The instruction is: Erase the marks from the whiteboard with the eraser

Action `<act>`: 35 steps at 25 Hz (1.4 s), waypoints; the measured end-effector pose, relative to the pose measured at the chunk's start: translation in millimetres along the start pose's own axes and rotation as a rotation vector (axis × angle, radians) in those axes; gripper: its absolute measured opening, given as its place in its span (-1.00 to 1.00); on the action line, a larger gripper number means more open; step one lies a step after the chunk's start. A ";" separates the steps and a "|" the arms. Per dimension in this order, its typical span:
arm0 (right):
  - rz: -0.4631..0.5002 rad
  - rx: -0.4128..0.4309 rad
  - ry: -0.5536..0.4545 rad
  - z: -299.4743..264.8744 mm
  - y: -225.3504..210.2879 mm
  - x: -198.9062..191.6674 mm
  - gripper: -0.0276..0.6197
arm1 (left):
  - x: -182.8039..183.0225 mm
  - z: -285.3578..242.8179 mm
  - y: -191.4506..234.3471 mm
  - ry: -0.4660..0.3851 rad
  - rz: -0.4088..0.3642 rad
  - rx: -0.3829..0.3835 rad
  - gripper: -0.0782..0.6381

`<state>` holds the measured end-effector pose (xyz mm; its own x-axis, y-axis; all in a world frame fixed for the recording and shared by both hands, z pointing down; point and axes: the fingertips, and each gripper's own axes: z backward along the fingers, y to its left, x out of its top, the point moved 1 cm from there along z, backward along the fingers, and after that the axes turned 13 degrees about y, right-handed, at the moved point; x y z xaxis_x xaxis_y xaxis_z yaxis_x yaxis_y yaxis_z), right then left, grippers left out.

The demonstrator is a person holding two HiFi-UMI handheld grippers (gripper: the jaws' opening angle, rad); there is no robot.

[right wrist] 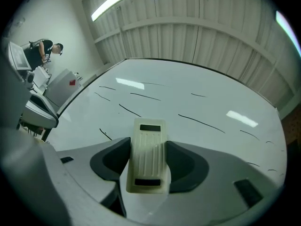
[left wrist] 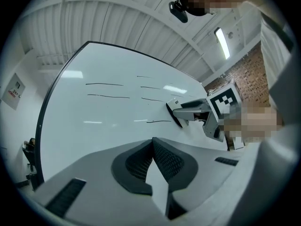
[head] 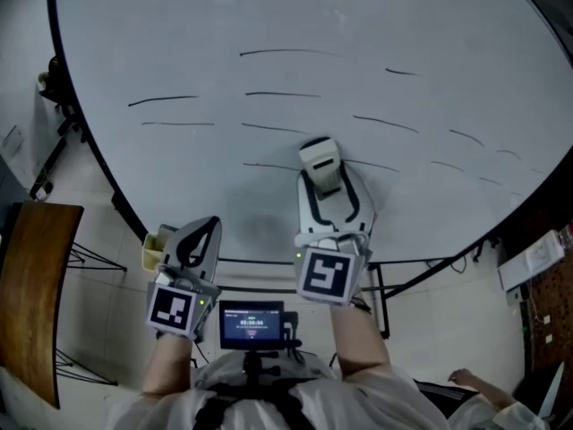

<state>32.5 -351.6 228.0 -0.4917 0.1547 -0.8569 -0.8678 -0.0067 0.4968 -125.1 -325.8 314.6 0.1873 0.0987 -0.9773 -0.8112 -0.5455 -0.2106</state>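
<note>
Eraser (right wrist: 148, 157) sits clamped between the jaws of the right gripper (head: 322, 167), flat against the whiteboard (head: 269, 25) among thin black lines (head: 163, 100). The left gripper (left wrist: 154, 147) hangs near the board's lower edge, jaws closed together on nothing. Beside it is a small yellowish box (head: 155, 249), contents unclear. Only the right gripper view shows a person (right wrist: 44, 51) far off.

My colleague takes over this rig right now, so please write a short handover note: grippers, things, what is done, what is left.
Left gripper: fingers shut, empty, low by the whiteboard's bottom edge.
Right gripper: shut on the eraser, which is pressed on the board at the right end of a low black mark.
Done: eraser is in hand and on the board.
Left: lines across nearly the whole board; wipe them all.
</note>
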 end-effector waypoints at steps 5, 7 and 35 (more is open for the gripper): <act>0.006 0.053 0.013 -0.6 -1.4 -1.5 -0.16 | -3.9 -11.9 -3.3 0.021 0.016 -0.023 -0.76; -0.023 0.079 0.022 -0.7 -3.9 -2.5 -0.16 | -5.6 -17.2 -6.2 0.032 0.021 -0.036 -0.76; -0.069 0.059 0.063 21.4 -50.8 -16.2 -0.19 | 1.9 -29.9 -22.2 0.020 0.033 -0.064 -0.76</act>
<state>86.1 -332.6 219.7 -0.4361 0.0906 -0.8953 -0.8950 0.0604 0.4420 -90.2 -338.4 318.1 0.1723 0.0639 -0.9830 -0.7803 -0.6002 -0.1758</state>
